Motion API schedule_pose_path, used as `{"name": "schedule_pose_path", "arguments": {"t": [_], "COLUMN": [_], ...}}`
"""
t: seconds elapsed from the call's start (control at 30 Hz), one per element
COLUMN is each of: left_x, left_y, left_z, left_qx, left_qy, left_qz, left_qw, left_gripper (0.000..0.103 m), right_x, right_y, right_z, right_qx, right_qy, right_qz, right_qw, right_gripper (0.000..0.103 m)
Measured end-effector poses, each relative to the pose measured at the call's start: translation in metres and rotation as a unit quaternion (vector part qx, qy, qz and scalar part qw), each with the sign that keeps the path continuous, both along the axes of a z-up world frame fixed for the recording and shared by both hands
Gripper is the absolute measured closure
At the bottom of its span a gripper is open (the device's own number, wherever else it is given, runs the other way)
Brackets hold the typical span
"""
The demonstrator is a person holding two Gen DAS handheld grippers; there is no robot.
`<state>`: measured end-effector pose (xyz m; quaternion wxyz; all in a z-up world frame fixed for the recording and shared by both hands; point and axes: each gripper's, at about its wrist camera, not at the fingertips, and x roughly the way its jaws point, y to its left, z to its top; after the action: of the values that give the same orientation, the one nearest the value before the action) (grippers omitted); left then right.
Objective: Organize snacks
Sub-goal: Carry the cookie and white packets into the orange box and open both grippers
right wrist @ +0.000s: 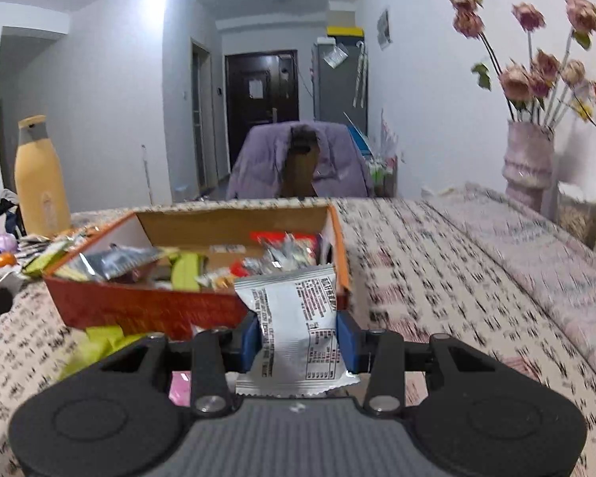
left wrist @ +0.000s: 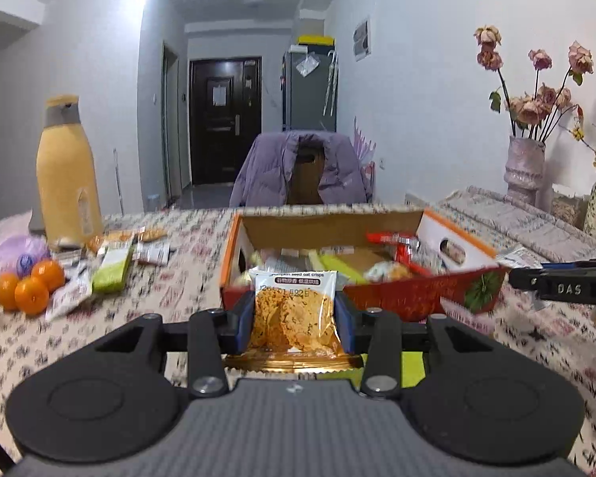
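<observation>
cardboard snack box (left wrist: 329,222) sits ahead while the left gripper (left wrist: 294,318) pinches an oat crisp packet (left wrist: 292,310) and the right gripper (right wrist: 300,342) clamps a silver packet (right wrist: 298,318).

A home, the dining corner of a flat

Patterned tablecloth (left wrist: 178,234), dried roses in a vase (left wrist: 523,167), jacket on chair (left wrist: 298,171) (front door (left wrist: 224,119) behind).

The left gripper (left wrist: 296,320) clamps an oat crisps packet (left wrist: 294,314) before the snack box (left wrist: 337,254).
</observation>
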<state>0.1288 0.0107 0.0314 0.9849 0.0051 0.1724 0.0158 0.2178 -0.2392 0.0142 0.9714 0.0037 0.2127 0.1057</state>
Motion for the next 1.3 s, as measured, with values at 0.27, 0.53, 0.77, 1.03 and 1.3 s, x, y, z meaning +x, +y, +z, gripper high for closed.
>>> {"name": "schedule_pose_path", "arguments": {"t": [0.27,0.53,0.77,1.03,1.3], "left_x": [0.032,0.075,0.124,0.161,0.152], "left_y": [-0.007,-0.011,-0.009,-0.006,0.007], "left_z": [0.018,0.030,0.030,0.015,0.010], "left_qx": [0.009,0.012,0.002,-0.012,-0.034], "left_qy": [-0.014,-0.009,0.016,0.051,0.022], "left_qz": [-0.001,0.012,0.024,0.030,0.045], "left_qw": [0.9999,0.9998,0.9996,0.9982,0.9982], "left_gripper": [0.061,0.061,0.061,0.058,0.000], "right_x": [0.026,0.060,0.096,0.123,0.117], "right_y": [0.024,0.044,0.055,0.063,0.057], "right_z": [0.019,0.032,0.033,0.014,0.005], "right_qx": [0.003,0.006,0.003,-0.005,-0.002], "right_qy": [-0.018,-0.024,-0.009,0.030,0.025], "right_qz": [0.022,0.031,0.027,0.026,0.026], "right_qw": [1.000,0.999,1.000,0.999,0.999], "right_gripper": [0.063,0.063,0.063,0.062,0.000]}}
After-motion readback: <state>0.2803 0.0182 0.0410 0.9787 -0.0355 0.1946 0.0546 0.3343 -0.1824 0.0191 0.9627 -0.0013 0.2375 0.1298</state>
